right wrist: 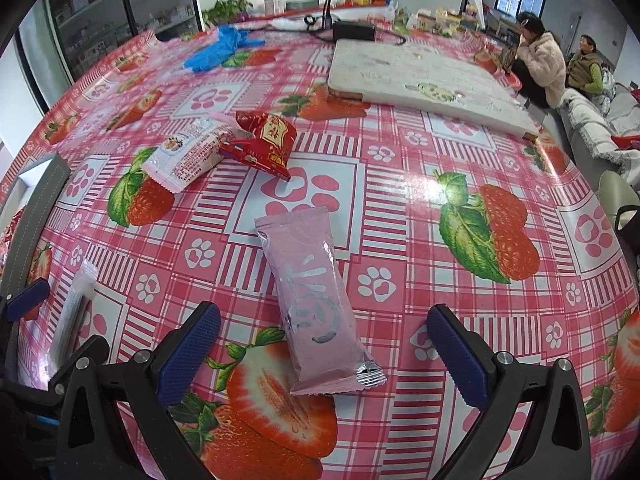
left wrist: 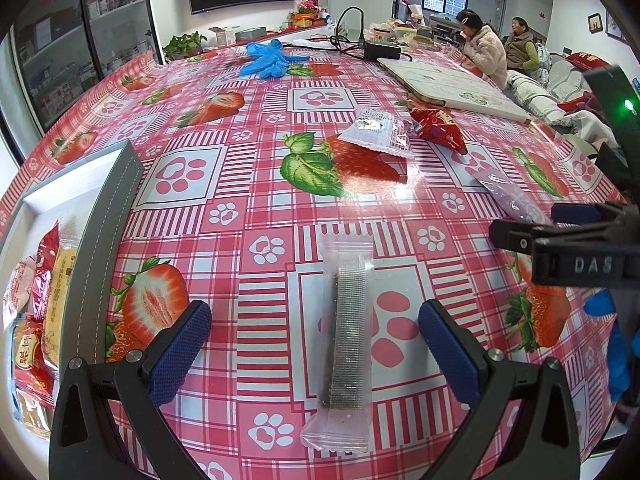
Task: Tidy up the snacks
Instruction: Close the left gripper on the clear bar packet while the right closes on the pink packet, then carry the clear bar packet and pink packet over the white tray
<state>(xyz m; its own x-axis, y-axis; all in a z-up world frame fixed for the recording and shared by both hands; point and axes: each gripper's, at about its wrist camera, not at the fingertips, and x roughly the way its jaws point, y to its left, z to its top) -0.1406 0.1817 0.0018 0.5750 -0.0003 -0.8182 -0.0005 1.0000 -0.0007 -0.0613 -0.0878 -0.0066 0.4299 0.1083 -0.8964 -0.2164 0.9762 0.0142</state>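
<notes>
Pink checked cloth covers the counter (left wrist: pixel 256 168). The left tool (left wrist: pixel 316 344) has its 2 fingers wide apart around a clear snack bar (left wrist: pixel 346 340), not touching it. The right tool (right wrist: pixel 324 344) is also spread, around a pink packet (right wrist: pixel 312 296). A grey box (left wrist: pixel 100 240) with snacks sits at 9 o'clock.

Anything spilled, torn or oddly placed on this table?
Nothing spilled or torn. The red snack packet lies partly over the white snack packet, and blue disposable gloves sit crumpled at the far side, unrelated to the snacks.
</notes>
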